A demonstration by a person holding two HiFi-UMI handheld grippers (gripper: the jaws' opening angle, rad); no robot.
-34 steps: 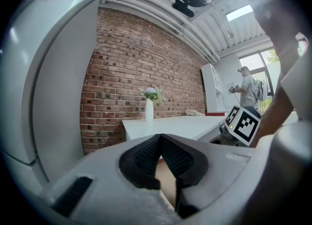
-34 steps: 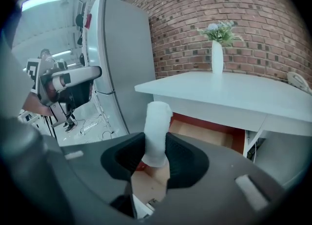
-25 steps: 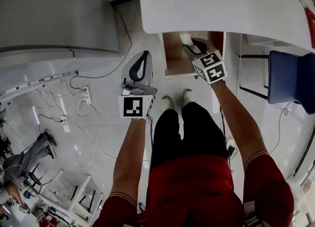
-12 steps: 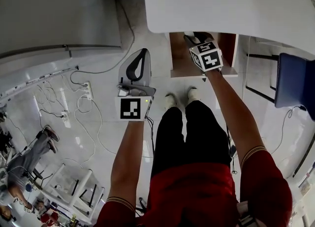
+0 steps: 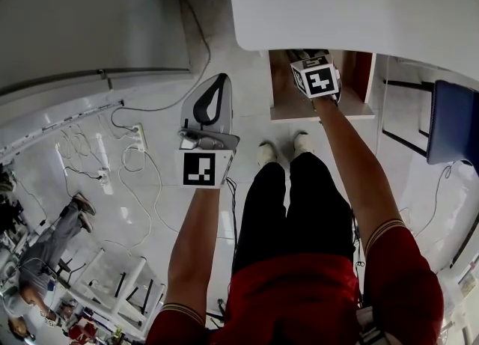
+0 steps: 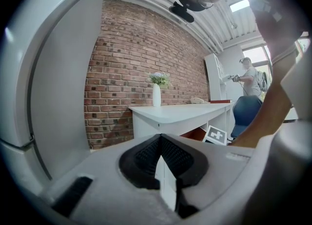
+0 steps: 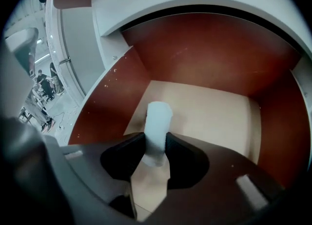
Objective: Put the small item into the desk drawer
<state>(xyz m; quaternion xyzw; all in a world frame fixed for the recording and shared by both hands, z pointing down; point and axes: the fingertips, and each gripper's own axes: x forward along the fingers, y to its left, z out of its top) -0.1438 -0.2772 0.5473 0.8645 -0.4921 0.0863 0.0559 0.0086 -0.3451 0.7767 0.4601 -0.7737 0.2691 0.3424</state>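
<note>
**Item** (image 7: 157, 129): small white cylinder, clamped near its lower end by the right tool (image 7: 156, 146). Its free end points to 12 o'clock over the drawer's pale base. Whether it touches the base cannot be told

**Drawer** (image 7: 209, 112): pulled open under the white desk (image 5: 359, 7), with red-brown walls and nothing else visible inside. In the head view it lies at 1 o'clock from the person

**Right tool**: tilted down into the drawer mouth, jaws closed on the item, with the desk edge close above at 12 o'clock

**Left tool** (image 6: 161, 143): jaws together with nothing between them, held about level at 11 o'clock in the head view, well apart from the drawer

**Vase** (image 6: 156, 93): upright on the desk top, clear of the work

**Stage, judged**: item is inside the drawer opening, release not yet made

**Hazards, judged**:
- A cylinder let go above the base may bounce or roll toward the open front
- A cylinder let go at a tilt is likely to topple
- Soft pads may cling and drag the item out as the tool withdraws
- Lifting out steeply may knock the tool against the desk edge
</note>
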